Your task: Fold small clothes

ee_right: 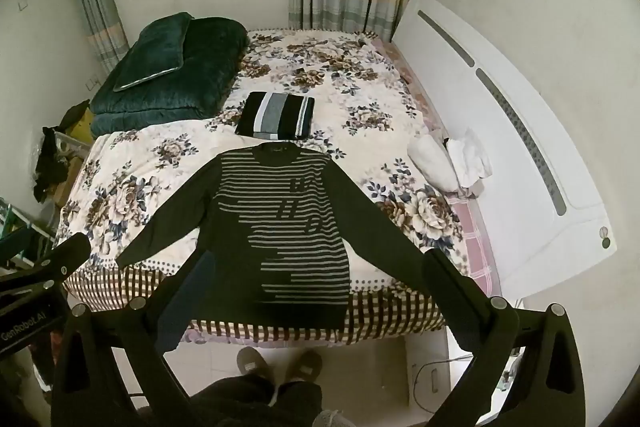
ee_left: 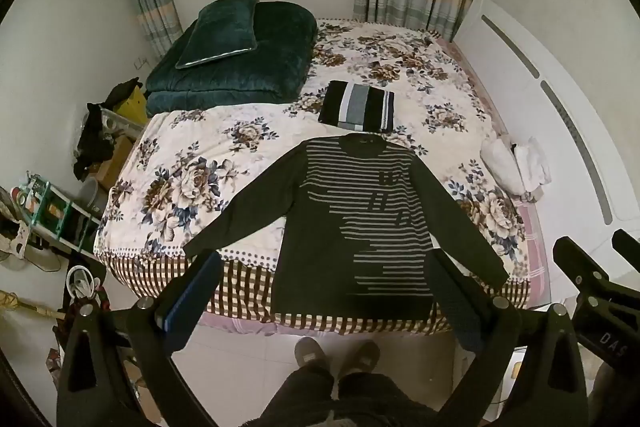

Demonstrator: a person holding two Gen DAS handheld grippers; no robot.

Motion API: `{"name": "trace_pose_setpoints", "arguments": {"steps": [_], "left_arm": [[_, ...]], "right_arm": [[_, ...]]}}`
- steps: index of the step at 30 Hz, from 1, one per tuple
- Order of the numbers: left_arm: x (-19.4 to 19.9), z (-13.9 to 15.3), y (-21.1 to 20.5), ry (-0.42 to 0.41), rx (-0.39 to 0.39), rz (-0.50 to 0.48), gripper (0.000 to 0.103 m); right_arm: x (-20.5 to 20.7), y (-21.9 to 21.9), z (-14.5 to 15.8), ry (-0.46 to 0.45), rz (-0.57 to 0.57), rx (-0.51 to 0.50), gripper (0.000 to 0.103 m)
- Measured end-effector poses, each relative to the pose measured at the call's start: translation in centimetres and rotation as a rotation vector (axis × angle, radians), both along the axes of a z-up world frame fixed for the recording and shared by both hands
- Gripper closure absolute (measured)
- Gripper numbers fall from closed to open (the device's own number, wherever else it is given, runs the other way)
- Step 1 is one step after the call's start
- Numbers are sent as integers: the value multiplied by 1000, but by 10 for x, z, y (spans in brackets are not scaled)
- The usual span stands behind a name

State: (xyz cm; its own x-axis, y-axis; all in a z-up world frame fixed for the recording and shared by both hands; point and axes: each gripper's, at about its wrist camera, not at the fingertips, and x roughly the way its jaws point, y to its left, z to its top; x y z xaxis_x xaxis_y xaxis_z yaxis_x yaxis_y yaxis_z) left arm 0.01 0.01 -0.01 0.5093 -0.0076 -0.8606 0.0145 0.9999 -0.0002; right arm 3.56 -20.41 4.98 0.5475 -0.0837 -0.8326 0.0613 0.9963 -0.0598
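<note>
A dark long-sleeved sweater with grey stripes (ee_left: pixel 352 223) lies flat, front up, on the near part of the floral bed, sleeves spread, hem over the bed's edge. It also shows in the right wrist view (ee_right: pixel 280 227). A folded black, grey and white striped garment (ee_left: pixel 358 105) lies beyond its collar, also in the right wrist view (ee_right: pixel 276 115). My left gripper (ee_left: pixel 326 291) is open and empty, held above the floor in front of the hem. My right gripper (ee_right: pixel 312 291) is open and empty, held likewise; it shows at the right of the left wrist view (ee_left: pixel 588 255).
A folded dark green quilt with a pillow (ee_left: pixel 236 59) sits at the bed's far left. White cloths (ee_left: pixel 516 163) lie at the right edge by the white headboard (ee_left: pixel 560 107). Cluttered shelves and boxes (ee_left: pixel 60 211) stand left of the bed. The person's feet (ee_left: pixel 336 351) stand on the tiled floor.
</note>
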Motion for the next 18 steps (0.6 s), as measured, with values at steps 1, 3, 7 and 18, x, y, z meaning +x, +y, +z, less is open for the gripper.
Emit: {"name": "trace_pose_setpoints", "arguments": {"steps": [1, 3, 7, 18], "left_arm": [[0, 0, 0, -1, -2, -1, 0], [0, 0, 0, 0, -5, -3, 0], [0, 0, 0, -2, -4, -8, 0], [0, 1, -4, -5, -5, -3, 0]], "right_arm": [[0, 0, 0, 0, 0, 0, 0], [0, 0, 0, 0, 0, 0, 0], [1, 0, 1, 1, -2, -3, 0], [1, 0, 2, -4, 1, -5, 0]]}}
